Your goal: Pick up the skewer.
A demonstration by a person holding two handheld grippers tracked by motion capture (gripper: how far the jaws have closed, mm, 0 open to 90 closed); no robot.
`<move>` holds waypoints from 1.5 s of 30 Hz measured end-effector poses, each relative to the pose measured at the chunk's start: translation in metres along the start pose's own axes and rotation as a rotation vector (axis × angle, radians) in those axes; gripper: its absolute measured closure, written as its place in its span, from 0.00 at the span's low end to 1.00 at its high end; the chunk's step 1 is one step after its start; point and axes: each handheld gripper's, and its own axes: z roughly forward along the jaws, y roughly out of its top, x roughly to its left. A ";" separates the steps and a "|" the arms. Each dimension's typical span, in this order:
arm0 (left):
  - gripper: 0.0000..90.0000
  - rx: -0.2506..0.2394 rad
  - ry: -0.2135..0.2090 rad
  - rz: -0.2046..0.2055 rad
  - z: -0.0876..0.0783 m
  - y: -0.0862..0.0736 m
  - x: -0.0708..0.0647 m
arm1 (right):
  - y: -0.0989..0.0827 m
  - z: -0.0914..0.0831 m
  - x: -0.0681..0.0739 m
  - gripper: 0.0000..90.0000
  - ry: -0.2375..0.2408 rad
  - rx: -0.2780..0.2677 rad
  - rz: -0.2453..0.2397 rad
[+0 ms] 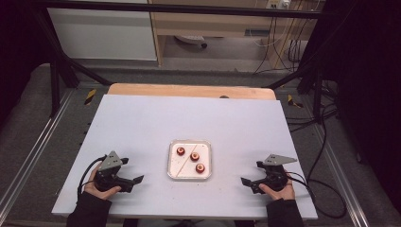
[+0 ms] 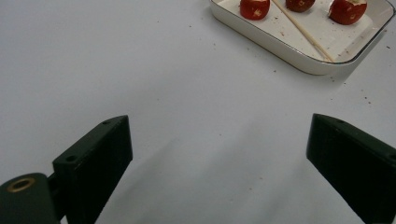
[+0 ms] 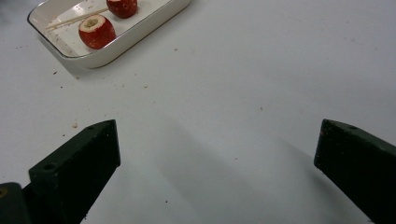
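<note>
A white rectangular tray (image 1: pixel 189 178) sits in the middle of the table and holds three red cored fruits (image 1: pixel 195 156) and a thin wooden skewer (image 1: pixel 182 165). My left gripper (image 1: pixel 132 170) rests on the table to the tray's left, open, with nothing between its fingers. To the tray's right my right gripper (image 1: pixel 252 173) is open and empty too. In the left gripper view the gripper (image 2: pixel 219 154) faces the tray (image 2: pixel 299 63), fruits (image 2: pixel 254 8) and skewer (image 2: pixel 303 32). In the right gripper view the gripper (image 3: pixel 217 154) faces the tray (image 3: pixel 135 35), two fruits (image 3: pixel 96 31) and the skewer (image 3: pixel 70 19).
The white tabletop (image 1: pixel 189 118) carries small brown crumbs around the tray. A wooden board edge (image 1: pixel 189 90) runs along the far side. Black frame bars and cables stand beyond the table at right (image 1: pixel 321 123).
</note>
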 end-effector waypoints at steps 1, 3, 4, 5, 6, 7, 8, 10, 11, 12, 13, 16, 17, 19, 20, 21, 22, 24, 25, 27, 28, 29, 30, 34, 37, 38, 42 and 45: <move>0.08 0.000 -0.001 -0.001 0.000 0.000 0.000 | 0.000 0.000 0.000 0.01 -0.001 0.001 -0.002; 0.08 0.003 0.000 0.002 0.001 0.000 -0.001 | 0.000 0.000 0.000 0.01 -0.003 0.000 -0.001; 0.08 0.005 0.001 0.002 0.001 0.000 -0.001 | 0.000 0.000 0.000 0.01 -0.001 0.000 -0.003; 0.08 0.005 0.001 0.000 0.001 0.000 -0.001 | 0.000 0.000 0.000 0.01 -0.001 0.002 -0.004; 0.08 0.005 0.000 -0.001 0.002 0.000 -0.002 | 0.000 0.000 0.000 0.01 -0.002 0.002 -0.004; 0.08 0.006 -0.002 -0.002 0.002 0.000 -0.002 | 0.000 0.000 0.000 0.01 -0.002 0.002 -0.004; 0.08 0.008 -0.002 0.000 0.003 0.000 -0.003 | 0.000 0.000 0.000 0.01 -0.002 0.004 -0.004; 0.08 0.009 -0.004 -0.001 0.003 0.001 -0.003 | 0.000 0.000 0.000 0.01 -0.004 0.003 -0.004; 0.08 0.010 -0.004 0.001 0.004 0.002 -0.004 | 0.000 0.000 0.000 0.01 -0.003 0.001 -0.004; 0.08 0.010 -0.005 0.000 0.004 0.002 -0.004 | 0.000 0.000 0.000 0.01 -0.004 0.001 -0.005; 0.08 0.010 -0.004 -0.002 0.004 0.002 -0.004 | 0.000 0.000 0.000 0.01 -0.004 0.002 -0.004; 0.08 0.013 -0.004 -0.001 0.005 0.004 -0.006 | 0.000 0.000 0.000 0.01 -0.003 0.002 -0.005; 0.08 0.014 -0.003 -0.001 0.006 0.005 -0.007 | 0.000 0.000 0.000 0.01 -0.002 0.001 -0.004; 0.08 0.015 -0.003 -0.002 0.006 0.005 -0.007 | 0.000 0.000 0.000 0.01 -0.004 0.001 -0.003; 0.08 0.016 -0.003 0.002 0.007 0.006 -0.008 | 0.000 0.000 0.000 0.01 -0.004 0.001 -0.003; 0.08 0.018 -0.005 0.002 0.008 0.006 -0.009 | 0.000 0.000 0.000 0.01 -0.003 0.000 -0.001; 0.08 0.018 -0.006 0.003 0.008 0.007 -0.010 | 0.000 0.000 0.000 0.01 -0.003 0.002 -0.002; 0.08 0.020 -0.008 0.003 0.010 0.008 -0.012 | 0.000 0.000 0.000 0.01 -0.002 -0.001 0.000; 0.08 0.020 -0.007 0.003 0.010 0.008 -0.012 | 0.000 0.000 0.000 0.01 -0.002 0.001 0.001; 0.08 0.021 -0.009 -0.002 0.011 0.009 -0.013 | 0.000 0.000 0.000 0.01 -0.002 0.001 -0.002; 0.08 0.020 -0.011 -0.005 0.012 0.009 -0.014 | 0.000 0.000 0.000 0.01 -0.003 0.002 -0.002; 0.08 0.021 -0.012 -0.005 0.013 0.010 -0.015 | 0.000 0.000 0.000 0.01 -0.003 0.002 -0.003; 0.08 0.024 -0.010 -0.004 0.014 0.011 -0.016 | 0.000 0.000 0.000 0.01 -0.003 0.002 -0.003; 0.08 0.028 -0.013 -0.004 0.017 0.013 -0.020 | 0.000 0.000 0.000 0.01 -0.003 0.000 -0.002; 0.08 0.030 -0.013 -0.006 0.019 0.016 -0.023 | 0.000 0.000 0.000 0.01 -0.003 -0.002 -0.005; 0.08 0.033 -0.011 -0.005 0.020 0.017 -0.024 | 0.000 0.000 0.000 0.01 -0.003 -0.002 -0.005; 0.08 0.031 -0.008 -0.008 0.021 0.022 -0.028 | 0.000 -0.001 0.000 0.01 -0.004 -0.002 -0.004; 0.08 0.032 -0.006 -0.001 0.023 0.027 -0.033 | 0.000 -0.001 0.000 0.01 -0.005 -0.001 -0.003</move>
